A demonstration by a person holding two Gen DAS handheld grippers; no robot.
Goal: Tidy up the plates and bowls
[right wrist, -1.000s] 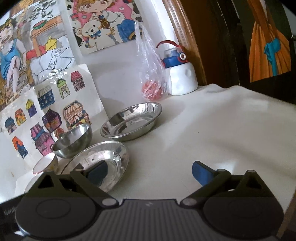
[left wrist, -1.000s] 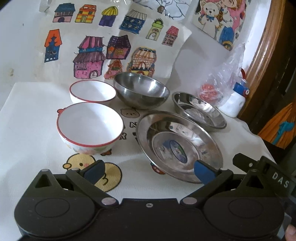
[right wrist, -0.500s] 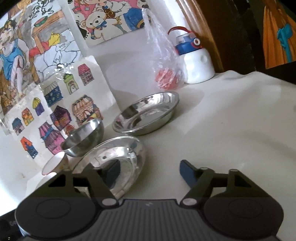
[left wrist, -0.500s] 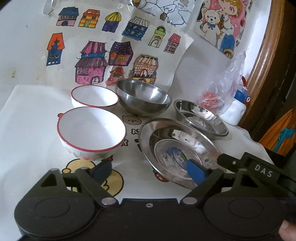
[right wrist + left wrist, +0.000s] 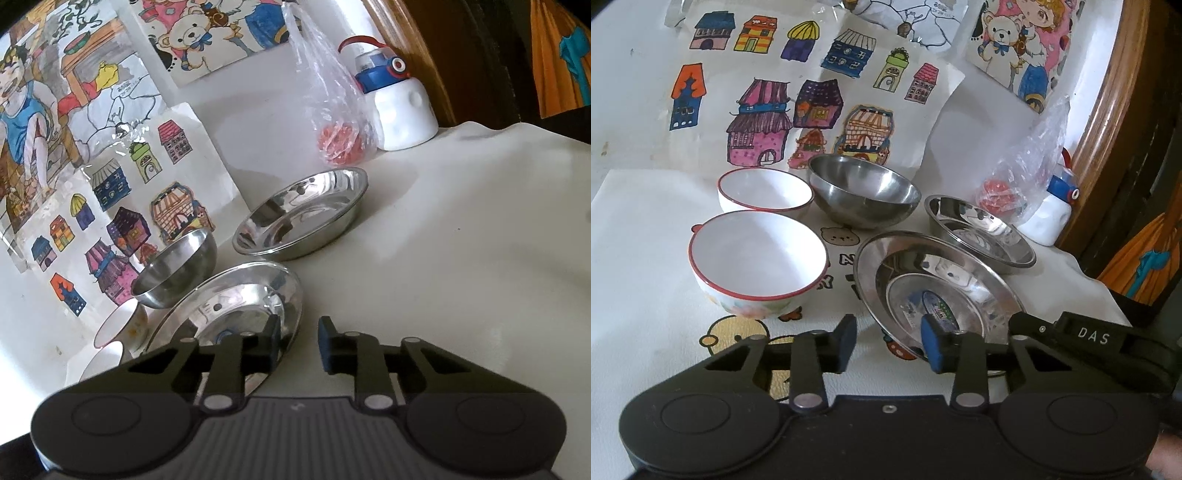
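A large steel plate [image 5: 960, 280] [image 5: 240, 306] lies nearest me on the white table cover. My left gripper [image 5: 889, 343] is open but narrowed, and the plate's near-left rim sits between its blue pads. My right gripper [image 5: 300, 343] is also open and narrow, straddling the plate's right rim with one finger over the plate and one outside. Its black body [image 5: 1082, 338] shows in the left wrist view. Behind stand a smaller deep steel plate [image 5: 982, 229] [image 5: 303, 218], a steel bowl [image 5: 864, 192] [image 5: 177, 273], and two red-rimmed white bowls, near [image 5: 757, 266] and far [image 5: 764, 188].
A plastic bag with red contents [image 5: 1015, 177] [image 5: 336, 140] and a white bottle with a blue cap [image 5: 1051, 218] [image 5: 399, 110] stand at the back right. Children's drawings [image 5: 757, 122] cover the wall behind. A wooden frame [image 5: 1108, 110] borders the right. Bare cloth [image 5: 461, 240] spreads to the right.
Both grippers have narrowed their fingers from wide open. The left one came in to the large plate's near rim, and the right one shifted left onto its right rim.
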